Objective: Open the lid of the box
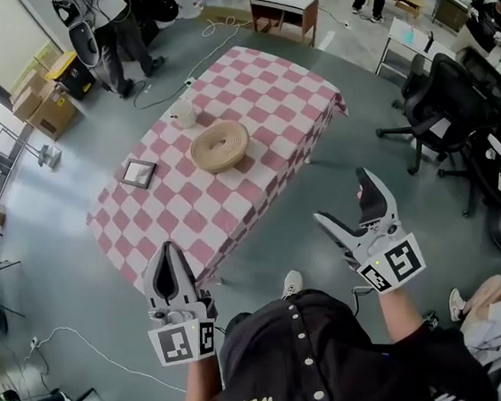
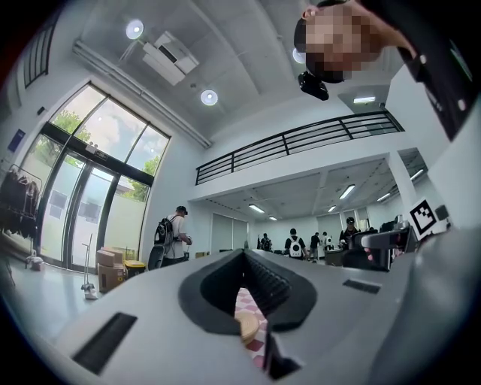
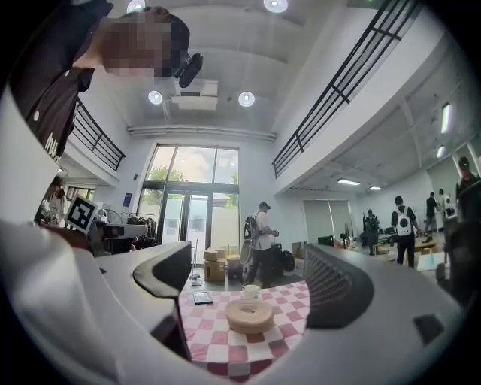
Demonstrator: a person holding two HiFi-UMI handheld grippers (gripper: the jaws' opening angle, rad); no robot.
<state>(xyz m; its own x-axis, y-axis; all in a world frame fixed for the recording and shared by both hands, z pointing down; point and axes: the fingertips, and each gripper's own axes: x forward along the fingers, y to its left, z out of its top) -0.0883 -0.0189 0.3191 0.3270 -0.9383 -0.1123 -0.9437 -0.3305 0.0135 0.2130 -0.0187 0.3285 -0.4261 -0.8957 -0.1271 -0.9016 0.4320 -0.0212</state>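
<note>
Beige woven box (image 1: 220, 145): round, sits near the middle of the table, lid looks to be on; nothing touches it.
Table (image 1: 274, 93): covered with a pink-and-white checked cloth that hangs over the edges; stands on a grey floor.
White cup (image 1: 183, 113): upright on the cloth, near the box on its far-left side, apart from it.
Dark framed square (image 1: 139, 173): lies flat on the cloth, left of the box, close to the table's left edge.
Left gripper (image 1: 168, 248): held low in front of the person, short of the table's near edge. Jaws are drawn together at the tips and hold nothing. Its own view shows only a thin slit, with a sliver of cloth and box far off.
Right gripper (image 1: 343, 196): held off the table's near-right corner, higher than the left one and well apart from the box. Jaws are spread wide and empty. Its own view frames the box (image 3: 249, 315) between them at a distance, with the cup behind it.
Marker cubes: one on each gripper, facing up toward the head camera.
Person (image 1: 313, 359): black shirt, standing at the table's near side, both arms bent close to the body.
Office chairs (image 1: 441, 101): black, to the right of the table.
Cardboard cartons (image 1: 42, 102): stacked by the windows, far left.
</note>
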